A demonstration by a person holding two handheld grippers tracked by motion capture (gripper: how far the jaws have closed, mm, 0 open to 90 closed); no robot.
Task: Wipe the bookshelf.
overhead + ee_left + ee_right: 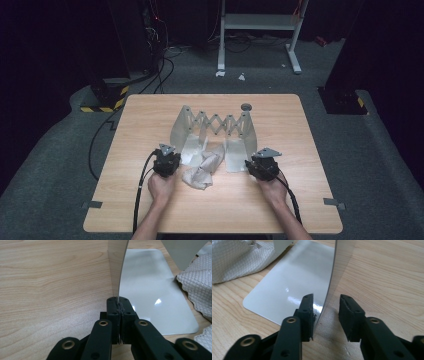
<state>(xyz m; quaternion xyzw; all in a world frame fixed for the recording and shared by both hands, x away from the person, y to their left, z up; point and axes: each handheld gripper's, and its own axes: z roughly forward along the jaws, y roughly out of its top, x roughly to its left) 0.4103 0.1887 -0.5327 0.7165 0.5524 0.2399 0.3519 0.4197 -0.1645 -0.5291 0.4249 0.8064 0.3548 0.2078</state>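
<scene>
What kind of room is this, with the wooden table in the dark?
Probably a lab or recording studio: a lone wooden table on grey carpet, black drapes around it, bundled cables by a dark equipment rack, and hazard-striped stand feet.

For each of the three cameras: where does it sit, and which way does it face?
High view: above the person's side, looking forward and down on the table; forearms, hands, left gripper, right gripper.
Left gripper view: on that gripper, along jaws shut on the upright panel.
Right gripper view: on that gripper, its jaws open around another panel's edge.
Shared: both gripper views show the cloth and table.
</scene>
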